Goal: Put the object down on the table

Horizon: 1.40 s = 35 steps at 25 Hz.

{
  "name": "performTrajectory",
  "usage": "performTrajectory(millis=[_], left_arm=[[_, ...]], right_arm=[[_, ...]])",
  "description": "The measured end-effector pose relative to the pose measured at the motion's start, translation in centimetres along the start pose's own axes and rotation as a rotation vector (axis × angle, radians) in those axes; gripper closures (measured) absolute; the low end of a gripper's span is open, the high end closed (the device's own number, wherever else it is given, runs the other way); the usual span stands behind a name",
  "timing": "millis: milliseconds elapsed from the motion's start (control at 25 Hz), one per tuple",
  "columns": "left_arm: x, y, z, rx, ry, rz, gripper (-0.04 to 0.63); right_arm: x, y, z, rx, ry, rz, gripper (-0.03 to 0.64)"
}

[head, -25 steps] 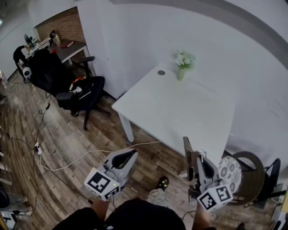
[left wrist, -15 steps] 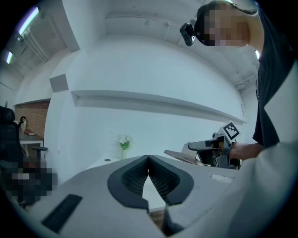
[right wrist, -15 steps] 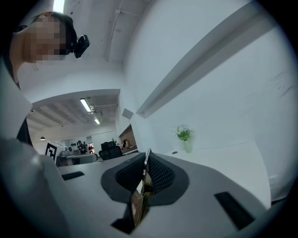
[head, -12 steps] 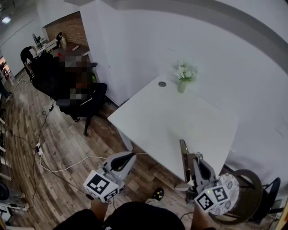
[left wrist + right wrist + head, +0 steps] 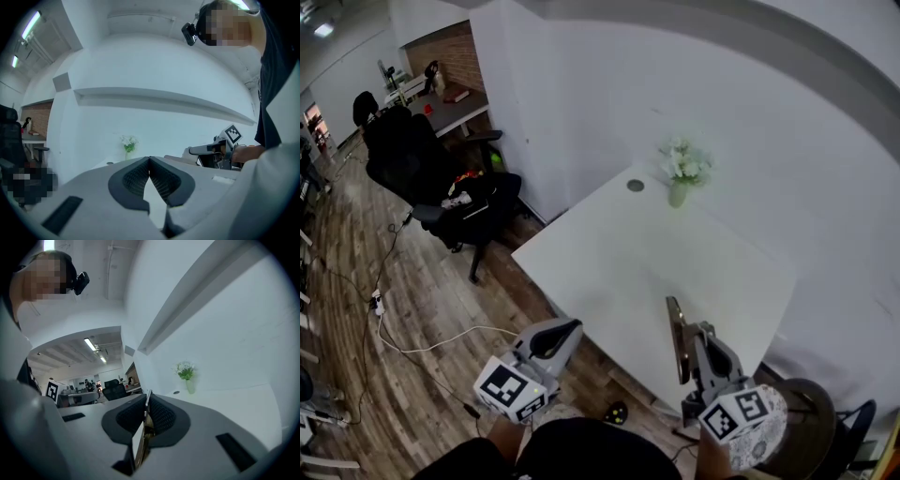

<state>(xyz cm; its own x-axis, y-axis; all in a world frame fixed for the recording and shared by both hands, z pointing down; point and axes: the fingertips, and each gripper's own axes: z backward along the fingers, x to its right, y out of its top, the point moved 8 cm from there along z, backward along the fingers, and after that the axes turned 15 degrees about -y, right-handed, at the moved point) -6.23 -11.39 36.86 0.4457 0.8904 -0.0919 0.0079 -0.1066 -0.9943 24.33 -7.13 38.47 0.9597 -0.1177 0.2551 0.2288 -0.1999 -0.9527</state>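
1. A room with white walls and a wood floor (image 5: pixel 412 281), seen from above; a white table (image 5: pixel 712 262) stands against the wall in the middle of the view
2. On the far side of the table, a vase of flowers (image 5: pixel 679 172) stands upright, with a small round disc (image 5: pixel 635 186) just beside it to the left; both are well apart from the grippers
3. To the left, a black office chair (image 5: pixel 431 173) stands on the floor, and a pale cable (image 5: pixel 422 345) trails across the boards
4. The left gripper (image 5: pixel 565 330) hangs low, over the floor just off the table's near corner; its own view shows the dark ribbed pads (image 5: pixel 136 176) meeting at the tips with nothing between them
5. The right gripper (image 5: pixel 692 330) is at the table's near edge; its jaws are clamped on a thin flat object (image 5: pixel 675 339), brownish and held on edge, pointing away from the person
6. In the right gripper view the thin flat object (image 5: pixel 142 437) runs as a narrow strip between the two pads
7. The object is in the air in that grip, not lying on the tabletop
8. A round patterned seat (image 5: pixel 773 429) sits at the lower right, beside the right gripper
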Motion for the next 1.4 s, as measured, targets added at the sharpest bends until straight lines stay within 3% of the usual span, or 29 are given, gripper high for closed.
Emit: performTrajectory(millis=[320, 760, 1400], left_arm=[[-3.1, -1.2, -2.3, -0.029, 0.007, 0.038, 0.595], [-9.8, -0.6, -7.7, -0.048, -0.076, 0.042, 0.595], [-14.8, -1.5, -6.9, -0.067, -0.039, 0.069, 0.595]], right_arm=[[2.3, -1.3, -4.1, -0.059, -0.027, -0.016, 0.597], [3.9, -2.2, -11.0, -0.120, -0.094, -0.050, 0.597], [4.9, -6.9, -16.7, -0.242, -0.183, -0.052, 0.597]])
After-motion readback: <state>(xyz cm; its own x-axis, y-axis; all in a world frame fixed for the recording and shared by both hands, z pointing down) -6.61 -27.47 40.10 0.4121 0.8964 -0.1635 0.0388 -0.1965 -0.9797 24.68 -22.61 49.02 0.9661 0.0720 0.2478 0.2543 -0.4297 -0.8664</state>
